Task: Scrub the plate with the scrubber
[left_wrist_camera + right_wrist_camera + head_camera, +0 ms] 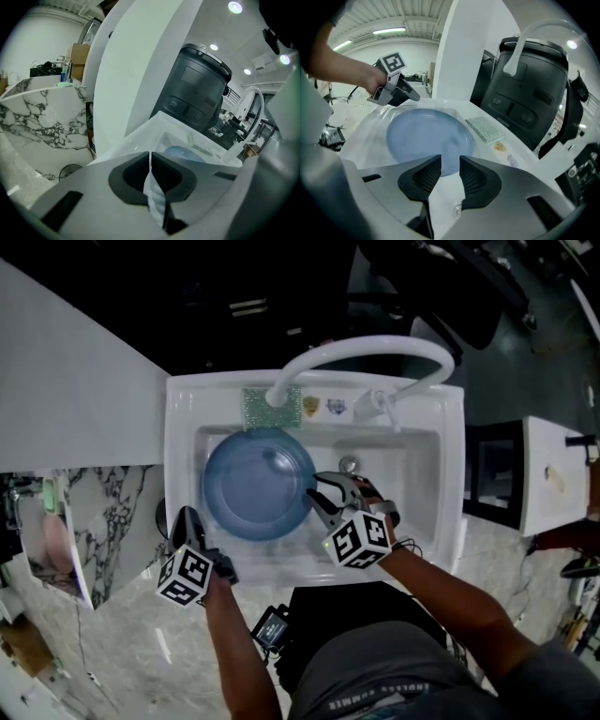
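Scrubber lies behind plate by faucet; left gripper jaws closed, right gripper jaws parted, empty.

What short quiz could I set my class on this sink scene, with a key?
1. True or false: the scrubber lies inside the blue plate.
2. The right gripper has its fingers: A) shut on the scrubber; B) open, holding nothing; C) shut on the plate.
3. Fill in: the plate lies in the ____.
Key: 1. False: it lies on the sink's back ledge, by the faucet base. 2. B. 3. sink.
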`<action>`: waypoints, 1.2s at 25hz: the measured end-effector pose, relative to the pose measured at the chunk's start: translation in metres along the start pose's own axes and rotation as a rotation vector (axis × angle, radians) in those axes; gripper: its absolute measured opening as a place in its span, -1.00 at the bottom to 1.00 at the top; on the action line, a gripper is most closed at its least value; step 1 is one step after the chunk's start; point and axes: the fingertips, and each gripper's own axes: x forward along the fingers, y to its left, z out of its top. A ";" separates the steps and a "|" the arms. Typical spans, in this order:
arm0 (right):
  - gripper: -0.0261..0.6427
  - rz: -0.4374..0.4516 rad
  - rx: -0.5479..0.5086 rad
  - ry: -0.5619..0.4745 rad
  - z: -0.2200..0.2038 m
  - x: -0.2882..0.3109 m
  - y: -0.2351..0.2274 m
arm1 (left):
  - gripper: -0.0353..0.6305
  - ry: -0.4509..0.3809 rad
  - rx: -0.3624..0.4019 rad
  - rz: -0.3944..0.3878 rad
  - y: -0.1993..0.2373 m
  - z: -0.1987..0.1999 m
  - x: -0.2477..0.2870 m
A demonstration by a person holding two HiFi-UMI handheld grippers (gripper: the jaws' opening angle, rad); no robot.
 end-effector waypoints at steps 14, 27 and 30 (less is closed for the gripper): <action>-0.58 -0.107 0.054 -0.082 0.022 -0.045 -0.021 | -0.85 -0.097 0.062 -0.089 -0.034 0.036 -0.042; -0.83 -0.101 -0.061 -0.326 0.125 -0.183 0.000 | -0.86 -0.255 0.325 -0.245 -0.119 0.083 -0.163; -0.83 -0.096 -0.092 -0.378 0.148 -0.223 0.009 | -0.86 -0.295 0.411 -0.265 -0.143 0.091 -0.195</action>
